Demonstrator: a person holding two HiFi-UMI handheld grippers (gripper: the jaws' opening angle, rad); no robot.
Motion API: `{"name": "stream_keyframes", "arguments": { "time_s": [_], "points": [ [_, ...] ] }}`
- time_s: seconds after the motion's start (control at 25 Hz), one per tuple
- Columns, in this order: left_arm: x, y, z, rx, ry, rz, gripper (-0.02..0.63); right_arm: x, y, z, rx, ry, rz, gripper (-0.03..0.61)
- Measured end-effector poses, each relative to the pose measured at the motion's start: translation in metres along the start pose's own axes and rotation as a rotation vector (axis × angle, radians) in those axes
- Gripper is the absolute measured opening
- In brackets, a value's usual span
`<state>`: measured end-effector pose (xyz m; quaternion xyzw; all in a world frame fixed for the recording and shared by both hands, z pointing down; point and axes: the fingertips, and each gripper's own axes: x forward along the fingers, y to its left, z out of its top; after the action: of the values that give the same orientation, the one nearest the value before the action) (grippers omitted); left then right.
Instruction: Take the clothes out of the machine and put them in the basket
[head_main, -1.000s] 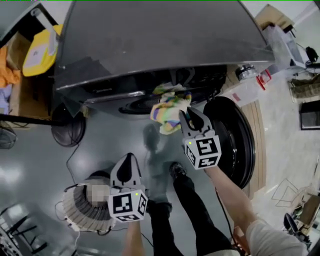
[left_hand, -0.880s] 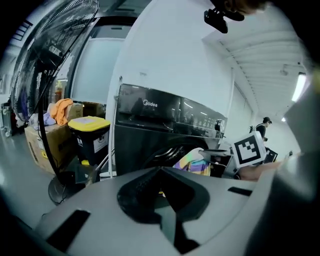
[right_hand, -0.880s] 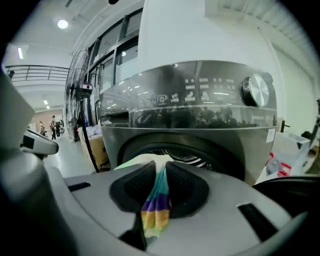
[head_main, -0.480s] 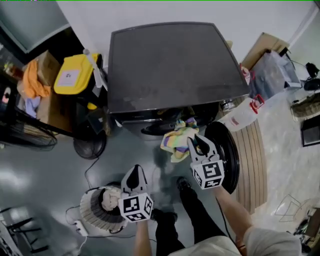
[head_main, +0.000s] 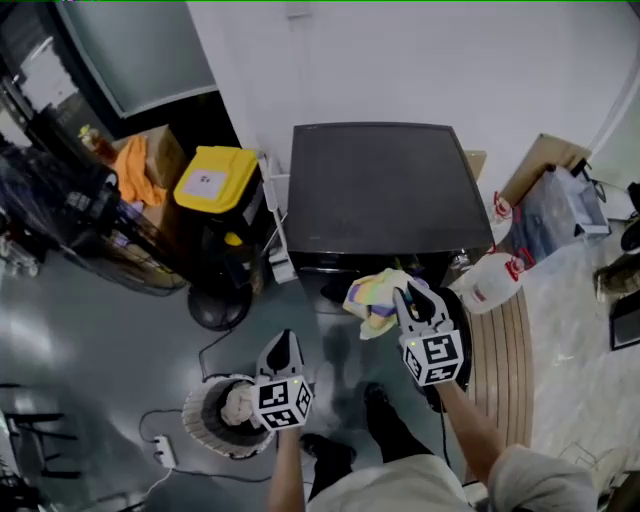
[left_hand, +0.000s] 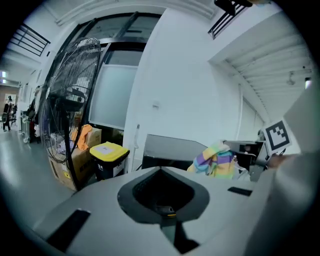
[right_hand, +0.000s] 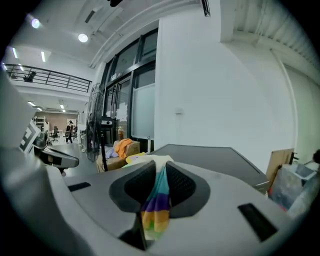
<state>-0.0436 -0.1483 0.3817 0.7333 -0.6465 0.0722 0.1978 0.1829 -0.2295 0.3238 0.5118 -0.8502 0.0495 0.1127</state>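
Count: I see one washing machine (head_main: 378, 195), one basket (head_main: 203, 428) with one pale garment (head_main: 238, 403) inside, one striped cloth (head_main: 372, 298), and two claws.
Cloth: it hangs bunched in front of the machine, well apart from the basket, its long axis running down from the claw tips.
Right claw (head_main: 409, 296): nearly closed, pinching a fold of the striped cloth.
Left claw (head_main: 285, 340): closed and empty, beside the basket.

A yellow-lidded bin (head_main: 212, 181) stands on glossy grey floor (head_main: 80, 350) by a white wall (head_main: 400, 60).
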Motion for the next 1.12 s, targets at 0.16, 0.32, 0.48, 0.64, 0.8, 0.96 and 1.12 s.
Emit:
{"name": "stream_keyframes", "arguments": {
  "time_s": [0.16,0.32,0.48,0.64,0.8,0.96,1.12],
  "points": [
    [-0.039,0.027,0.026,-0.018,-0.043,0.065,0.018,-0.006,0.044,0.038,-0.039,-0.032,0.080,0.083],
    [-0.093,0.063,0.036,-0.050,-0.078,0.159,0.018,-0.012,0.106,0.061,-0.071,-0.053,0.192,0.083],
    [-0.153,0.106,0.034,-0.069,-0.109,0.270,0.018,-0.018,0.178,0.074,-0.085,-0.073,0.322,0.083],
    [-0.220,0.153,0.023,-0.102,-0.136,0.408,0.018,-0.019,0.265,0.084,-0.105,-0.090,0.483,0.083],
    [-0.295,0.196,0.001,-0.142,-0.147,0.569,0.018,-0.024,0.356,0.082,-0.115,-0.098,0.658,0.083],
    [-0.372,0.225,-0.026,-0.189,-0.154,0.714,0.018,-0.038,0.438,0.076,-0.118,-0.093,0.801,0.083],
    [-0.444,0.243,-0.056,-0.242,-0.158,0.845,0.018,-0.056,0.513,0.065,-0.118,-0.070,0.924,0.083]
  ]
}}
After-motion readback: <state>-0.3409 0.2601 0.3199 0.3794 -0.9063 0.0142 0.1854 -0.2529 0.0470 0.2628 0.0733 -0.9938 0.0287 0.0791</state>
